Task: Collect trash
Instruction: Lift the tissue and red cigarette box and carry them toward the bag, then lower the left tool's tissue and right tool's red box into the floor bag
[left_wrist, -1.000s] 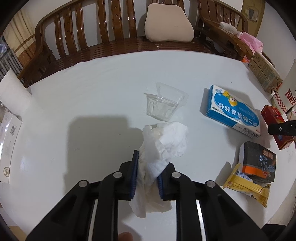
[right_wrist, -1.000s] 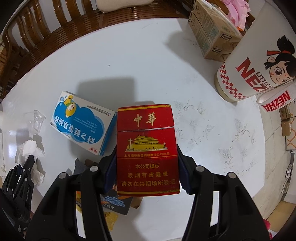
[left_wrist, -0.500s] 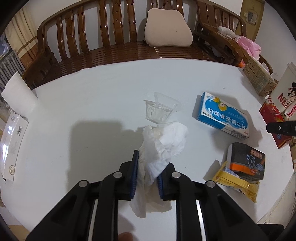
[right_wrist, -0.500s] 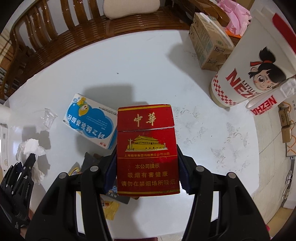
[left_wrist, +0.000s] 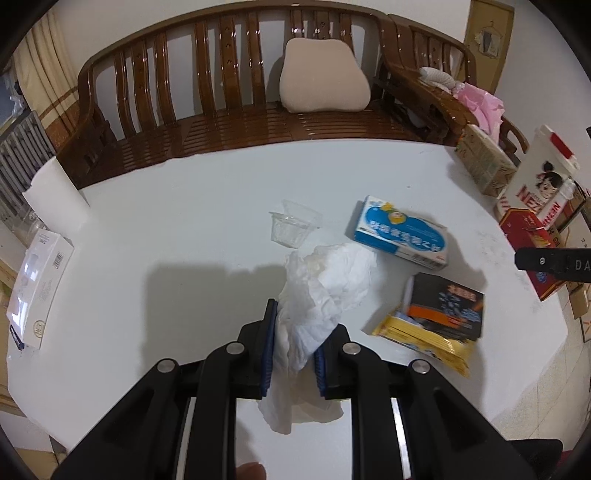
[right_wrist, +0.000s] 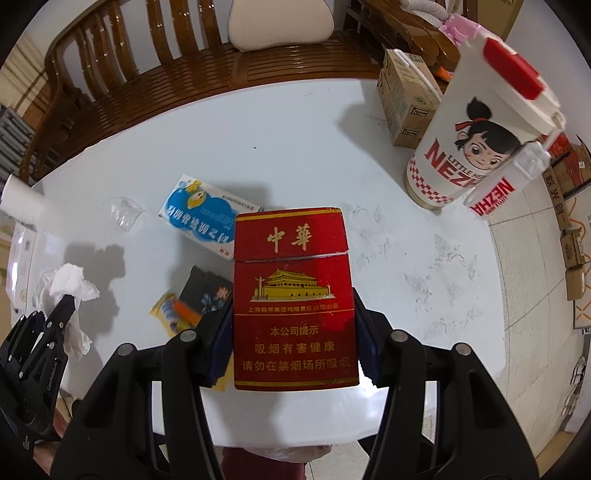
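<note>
My left gripper is shut on a crumpled white tissue, held above the white table; the same tissue and left gripper show at the left of the right wrist view. My right gripper is shut on a red cigarette pack with gold print, lifted over the table; in the left wrist view that pack shows at the right edge. On the table lie a clear plastic cup, a blue-and-white box, a black box and a yellow wrapper.
A tall white NEZHA bucket with a red-topped lid stands at the table's right, cardboard cartons behind it. A white box lies at the left edge. A wooden bench with a beige cushion is beyond the table.
Both grippers have risen with their loads: the table and its litter look smaller and farther. More of the bench and the bucket has come into view.
</note>
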